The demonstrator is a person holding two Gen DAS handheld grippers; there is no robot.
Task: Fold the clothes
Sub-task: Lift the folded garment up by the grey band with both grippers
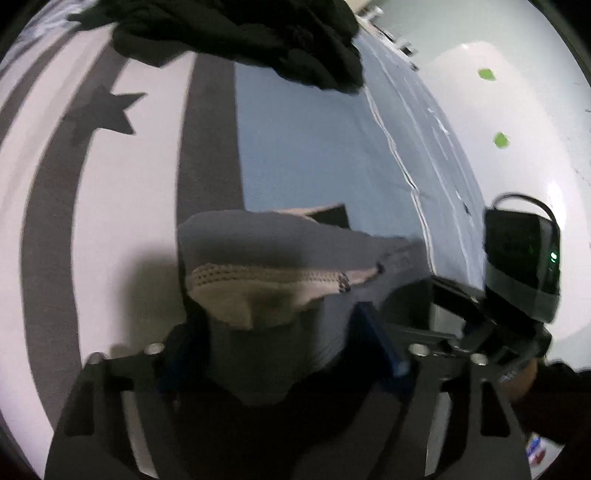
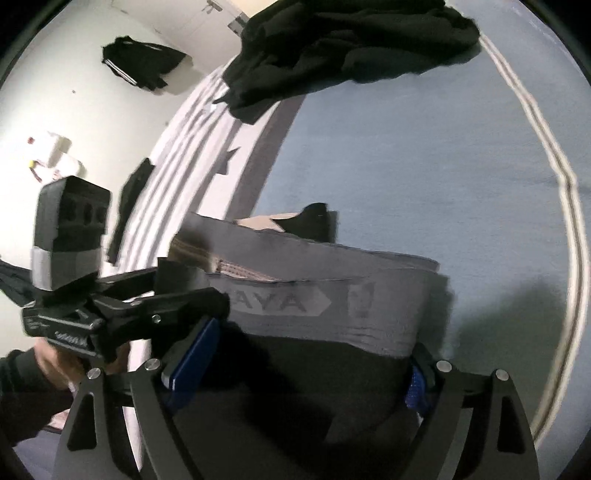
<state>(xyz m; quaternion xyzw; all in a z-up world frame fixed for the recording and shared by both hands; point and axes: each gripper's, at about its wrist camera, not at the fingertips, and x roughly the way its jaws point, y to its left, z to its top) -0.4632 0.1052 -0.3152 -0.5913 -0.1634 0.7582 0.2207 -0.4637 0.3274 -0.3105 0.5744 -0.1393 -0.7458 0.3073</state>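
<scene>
A pair of underwear with a grey waistband [image 2: 332, 299] and dark body hangs between both grippers above the bed. In the left wrist view the waistband [image 1: 266, 254] shows a beige inner band and fills the space between the blue-padded fingers [image 1: 376, 332]; my left gripper [image 1: 273, 354] is shut on it. In the right wrist view my right gripper [image 2: 295, 373] is shut on the same garment, its blue pads [image 2: 195, 354] beside the dark fabric. The left gripper [image 2: 177, 295] shows there, gripping the waistband's left end. The right gripper's body [image 1: 517, 266] shows in the left wrist view.
A heap of black clothes [image 2: 343, 48] lies farther back on the bed, also in the left wrist view [image 1: 243, 33]. The bed cover has a light blue part [image 2: 424, 166] and white part with grey stripes and a star [image 1: 107, 110]. Dark garments lie on the floor [image 2: 140, 62].
</scene>
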